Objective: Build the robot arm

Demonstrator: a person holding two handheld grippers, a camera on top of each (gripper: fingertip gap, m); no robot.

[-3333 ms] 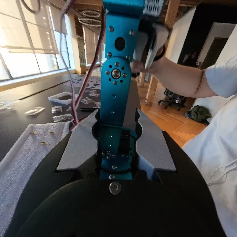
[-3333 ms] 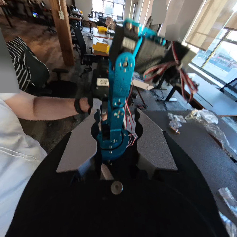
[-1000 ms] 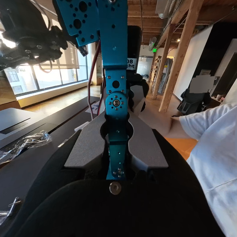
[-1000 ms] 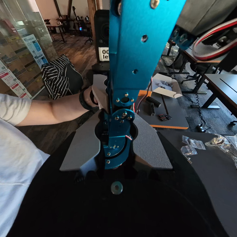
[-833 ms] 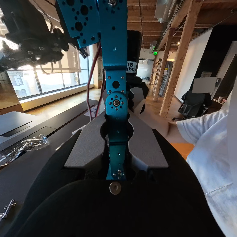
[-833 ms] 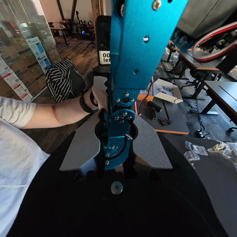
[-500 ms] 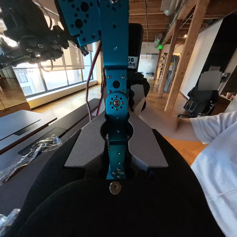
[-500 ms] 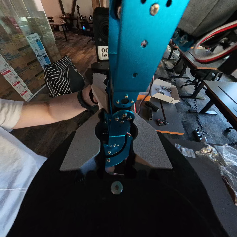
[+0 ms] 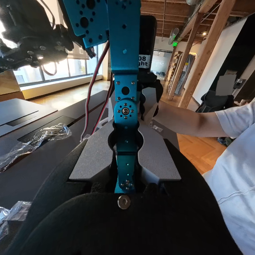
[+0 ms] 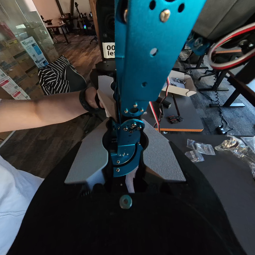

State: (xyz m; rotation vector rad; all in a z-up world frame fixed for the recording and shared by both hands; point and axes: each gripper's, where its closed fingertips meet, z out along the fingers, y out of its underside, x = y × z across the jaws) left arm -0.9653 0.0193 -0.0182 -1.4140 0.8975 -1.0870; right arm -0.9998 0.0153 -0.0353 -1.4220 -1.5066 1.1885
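Note:
A blue metal robot arm kit [image 9: 124, 69] with a black claw end [image 9: 31, 45] and red, white and black servo wires [image 9: 95, 77] is held up between both grippers. My left gripper [image 9: 125, 124] is shut on a lower blue link just below a round joint. My right gripper [image 10: 125, 124] is shut on the blue joint bracket [image 10: 128, 151] from the opposite side. The arm's long link [image 10: 144, 55] rises above it, with wires [image 10: 227, 55] at the upper right. Each gripper shows beyond the arm in the other's view: the right one [image 9: 149, 102] and the left one [image 10: 106, 93].
A black table [image 9: 34, 172] carries crumpled clear plastic [image 9: 41, 136] and small parts bags [image 10: 198, 149]. A lower grey table holds an open white box [image 10: 179, 85] and small black parts [image 10: 175, 119]. A person's forearms [image 9: 186, 124] [image 10: 41, 110] reach in. Wooden posts [image 9: 207, 45] stand behind. My left and right fingertips are right by each other.
Since 3.3 s ago both grippers have carried the blue arm up and away from the white towel, and its upper link now towers close overhead. Over the last second both views swing slightly; both grips hold.

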